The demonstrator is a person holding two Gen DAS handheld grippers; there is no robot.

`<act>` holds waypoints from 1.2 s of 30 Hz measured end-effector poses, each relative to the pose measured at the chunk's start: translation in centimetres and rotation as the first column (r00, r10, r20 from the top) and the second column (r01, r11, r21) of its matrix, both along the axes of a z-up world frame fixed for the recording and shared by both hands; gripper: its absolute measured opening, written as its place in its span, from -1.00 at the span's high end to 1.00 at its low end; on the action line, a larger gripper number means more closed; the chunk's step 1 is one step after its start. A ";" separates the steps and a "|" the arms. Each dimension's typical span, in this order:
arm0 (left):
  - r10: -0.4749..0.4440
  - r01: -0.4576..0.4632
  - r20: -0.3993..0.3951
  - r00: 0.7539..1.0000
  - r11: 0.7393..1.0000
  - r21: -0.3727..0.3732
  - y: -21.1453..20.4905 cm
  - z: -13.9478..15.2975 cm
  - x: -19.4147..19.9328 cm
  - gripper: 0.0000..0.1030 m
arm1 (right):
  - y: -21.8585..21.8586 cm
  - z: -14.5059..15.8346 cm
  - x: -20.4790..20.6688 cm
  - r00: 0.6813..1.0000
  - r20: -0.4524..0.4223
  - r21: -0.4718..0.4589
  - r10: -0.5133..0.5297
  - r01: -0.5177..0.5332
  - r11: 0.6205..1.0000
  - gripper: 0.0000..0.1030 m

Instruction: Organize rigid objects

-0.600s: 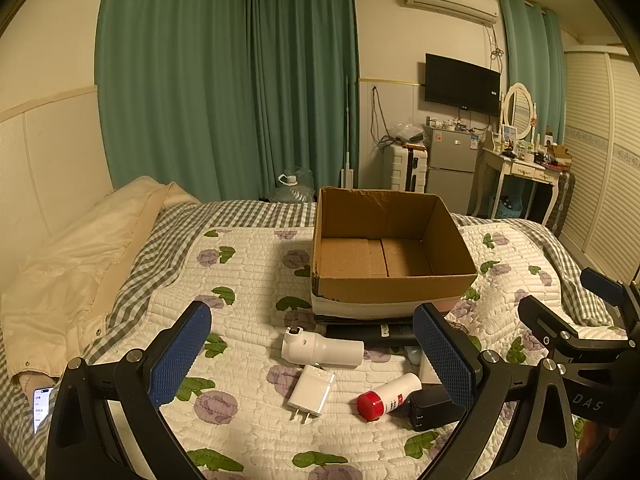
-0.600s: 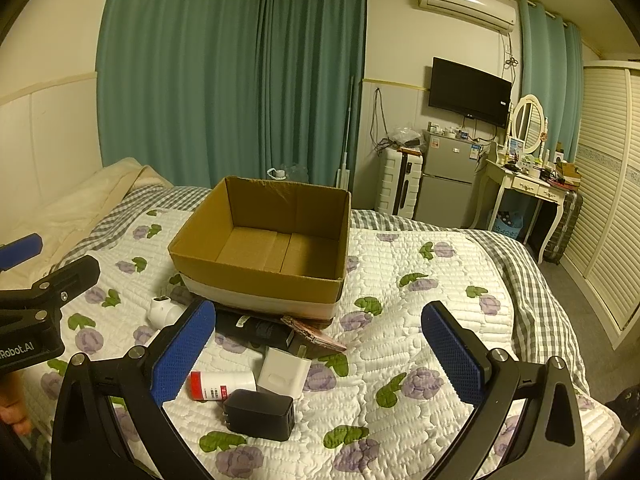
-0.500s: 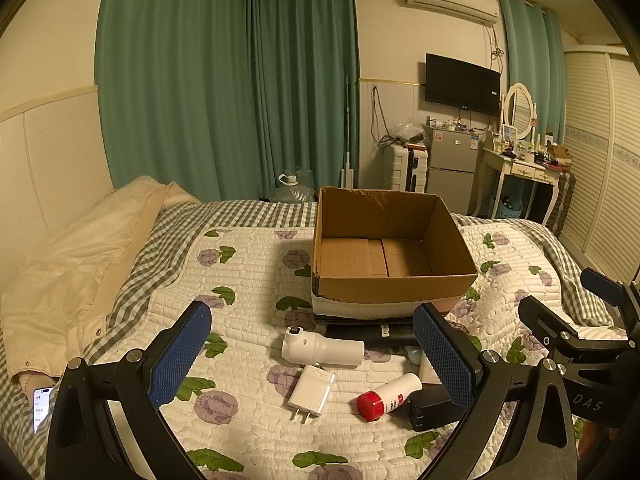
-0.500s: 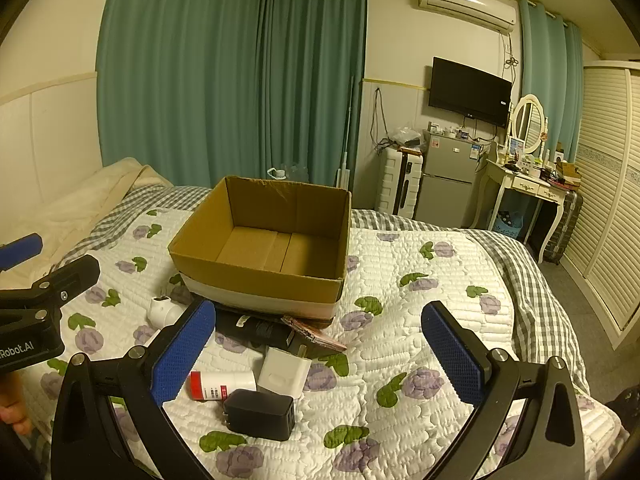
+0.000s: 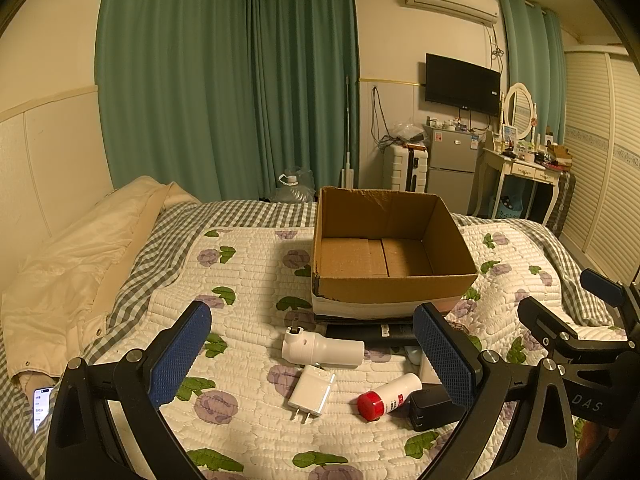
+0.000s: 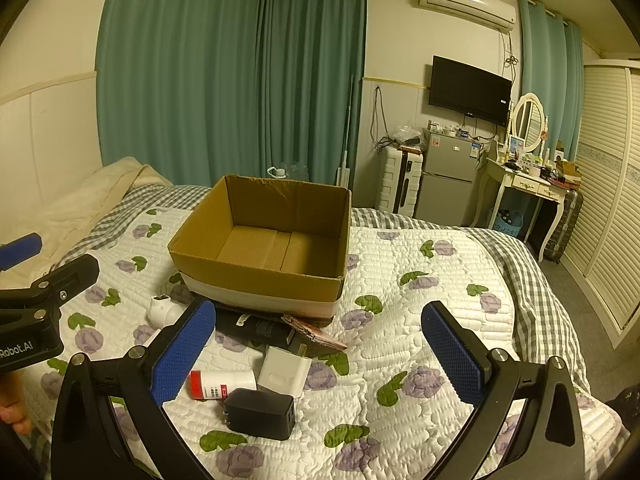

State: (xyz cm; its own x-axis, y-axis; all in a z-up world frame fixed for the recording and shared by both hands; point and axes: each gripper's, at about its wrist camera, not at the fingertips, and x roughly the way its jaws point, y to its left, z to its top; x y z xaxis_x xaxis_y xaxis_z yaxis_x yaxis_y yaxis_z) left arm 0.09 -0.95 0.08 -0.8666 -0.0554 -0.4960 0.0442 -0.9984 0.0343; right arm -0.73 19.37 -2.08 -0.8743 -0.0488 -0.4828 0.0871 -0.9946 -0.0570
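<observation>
Both tongs hover released and empty — left gripper (image 5: 312, 354), right gripper (image 6: 326, 354). Nearest, in front of the cardboard box (image 6: 256, 280): black charger (image 6: 259, 413), red-capped bottle (image 5: 389, 396), white plug (image 5: 311, 391) — then the white cylinder (image 5: 323, 349), just before the box.

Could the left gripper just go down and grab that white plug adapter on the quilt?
Probably yes. The left gripper is open and holds nothing, and the white plug adapter lies flat on the quilt between its fingers, with nothing on top. The red-capped bottle lies apart from it.
</observation>
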 end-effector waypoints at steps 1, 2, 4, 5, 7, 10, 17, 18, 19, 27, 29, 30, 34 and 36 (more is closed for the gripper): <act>0.000 0.000 0.000 1.000 1.000 0.000 0.0 0.0 0.0 -1.00 | 0.0 0.0 0.0 1.000 0.000 0.000 0.000 0.000 1.000 -1.00; 0.000 0.000 0.000 1.000 1.000 0.000 0.0 0.0 0.0 -1.00 | 0.0 0.0 0.0 1.000 0.001 0.000 0.000 0.000 1.000 -1.00; 0.000 0.000 -0.001 1.000 1.000 0.000 0.0 0.0 0.0 -1.00 | 0.0 0.0 0.0 1.000 0.001 -0.001 0.000 0.000 1.000 -1.00; -0.001 0.001 -0.001 1.000 1.000 0.000 0.0 -0.1 0.0 -1.00 | 0.0 0.0 0.0 1.000 0.001 -0.001 0.000 0.000 1.000 -1.00; -0.001 0.001 0.000 1.000 1.000 -0.001 0.0 0.0 0.0 -1.00 | 0.0 0.0 0.0 1.000 0.000 0.000 -0.001 0.001 1.000 -1.00; -0.001 0.001 0.000 1.000 1.000 -0.001 0.0 0.0 0.0 -1.00 | 0.0 0.0 0.0 1.000 0.000 0.000 0.000 0.000 1.000 -1.00; -0.008 0.008 0.001 1.000 1.000 0.002 0.0 0.0 0.0 -1.00 | 0.0 0.0 -0.1 1.000 0.001 -0.001 0.000 0.000 1.000 -1.00; -0.011 0.011 0.003 1.000 1.000 0.006 0.0 0.0 0.0 -1.00 | 0.0 0.0 0.0 1.000 0.001 0.000 0.000 0.000 1.000 -1.00; -0.012 0.012 0.005 1.000 1.000 0.008 0.0 -0.1 -0.1 -1.00 | 0.0 0.0 0.0 1.000 0.001 0.000 0.000 0.000 1.000 -1.00; -0.006 0.007 0.031 0.999 1.000 -0.006 -0.6 -1.1 -0.7 -1.00 | -0.6 -0.6 -0.6 1.000 0.025 0.005 0.008 -0.008 1.000 -1.00; 0.008 -0.007 0.054 0.999 1.000 -0.028 -0.7 -1.9 -0.9 -1.00 | -0.7 -1.2 -0.7 0.999 0.045 0.009 0.017 -0.018 1.000 -1.00; 0.012 -0.010 0.063 0.998 0.999 -0.033 -0.8 -2.2 -1.0 -1.00 | -0.9 -1.8 -0.7 0.998 0.060 0.015 0.026 -0.026 1.000 -1.00; 0.030 -0.026 0.124 0.992 0.999 -0.035 -1.4 -4.3 -1.8 -1.00 | -1.9 -5.0 -1.4 0.988 0.144 0.059 0.047 -0.056 0.997 -1.00; 0.032 -0.027 0.154 0.988 0.999 -0.035 -1.6 -5.4 -1.9 -0.99 | -2.2 -6.9 -2.0 0.979 0.201 0.075 0.042 -0.058 0.995 -1.00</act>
State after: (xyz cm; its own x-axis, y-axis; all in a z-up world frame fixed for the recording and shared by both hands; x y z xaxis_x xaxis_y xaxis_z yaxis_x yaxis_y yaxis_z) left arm -1.83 -2.59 -5.32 -0.7776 -0.0981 -0.6211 0.0650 -0.9950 0.0758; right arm -2.71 17.12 -8.93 -0.7578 -0.0445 -0.6509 0.1546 -0.9815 -0.1129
